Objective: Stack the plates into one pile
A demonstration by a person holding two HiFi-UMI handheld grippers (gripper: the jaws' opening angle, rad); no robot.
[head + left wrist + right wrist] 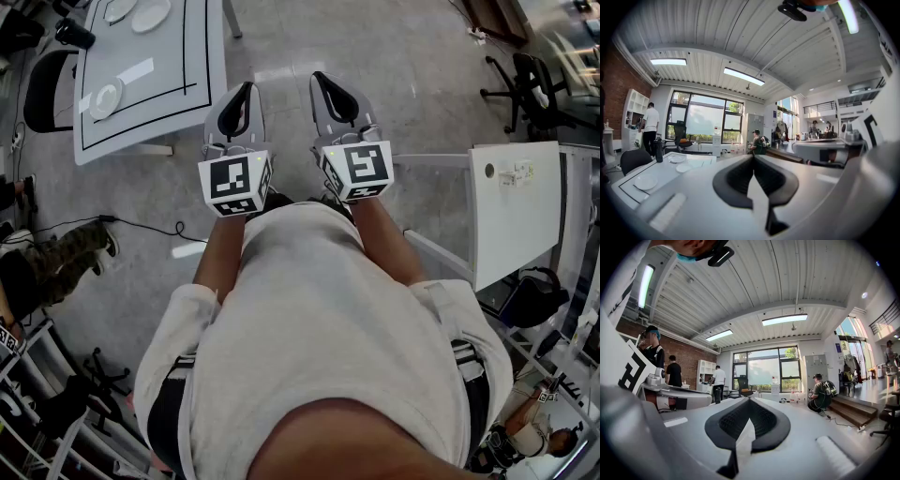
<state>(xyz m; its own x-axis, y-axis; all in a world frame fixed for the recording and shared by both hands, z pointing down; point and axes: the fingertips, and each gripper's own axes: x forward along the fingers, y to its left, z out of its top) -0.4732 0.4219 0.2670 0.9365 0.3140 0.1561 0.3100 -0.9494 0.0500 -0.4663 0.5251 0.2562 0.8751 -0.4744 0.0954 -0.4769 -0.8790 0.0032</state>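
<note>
We hold the left gripper (248,87) and right gripper (322,79) side by side, both clenched on nothing, each bearing a marker cube (234,183) printed with black-and-white squares. Three plates (151,14) lie unstacked on the white, black-lined table (159,52), ahead and left of the left gripper, well apart from it.

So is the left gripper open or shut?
Shut. The left gripper has its fingers pressed together at the tips, with nothing between them.
</note>
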